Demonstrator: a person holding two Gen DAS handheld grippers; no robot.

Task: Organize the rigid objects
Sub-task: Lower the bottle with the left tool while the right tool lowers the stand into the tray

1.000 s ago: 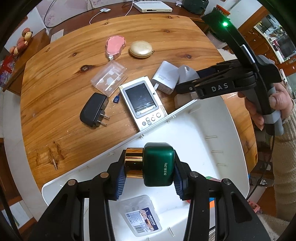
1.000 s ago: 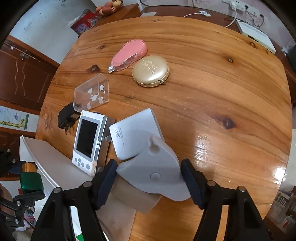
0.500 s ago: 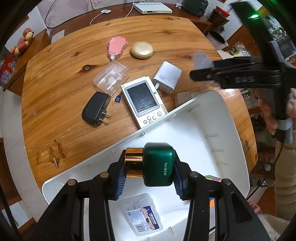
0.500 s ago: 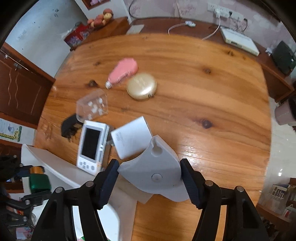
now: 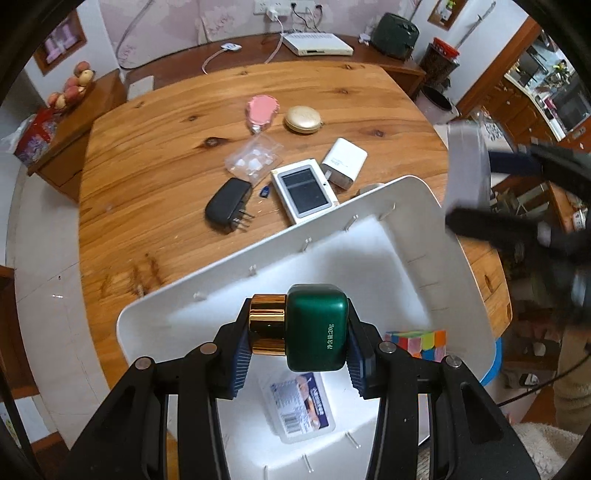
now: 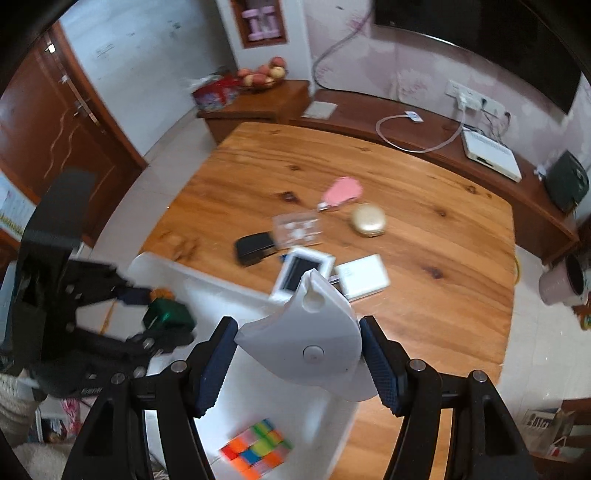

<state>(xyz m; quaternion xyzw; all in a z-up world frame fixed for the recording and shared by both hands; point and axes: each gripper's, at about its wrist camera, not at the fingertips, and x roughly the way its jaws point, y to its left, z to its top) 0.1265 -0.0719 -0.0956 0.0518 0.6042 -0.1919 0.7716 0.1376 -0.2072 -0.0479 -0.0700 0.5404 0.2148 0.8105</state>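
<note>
Right gripper [image 5: 480,192] motion-blurred, partly cropped

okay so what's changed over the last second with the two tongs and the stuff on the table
The right tongs lifted the white plastic piece off the table and carried it over the white bin. The left tongs also rose, still clamping the green bottle above the bin. The items on the table haven't moved.

Pale tiled floor [image 6: 173,155] under round wooden table [image 6: 424,206]. Low dark-wood sideboard [image 6: 406,122] along pinkish floral wall [image 6: 388,62], wall sockets [image 6: 474,101] above. Brown panelled door [image 6: 55,122] at left. Wall niche [image 6: 263,22] holding pink items. Fruit bowl [image 6: 260,75] on corner cabinet. Dark screen [image 6: 480,40] mounted high on wall.
</note>
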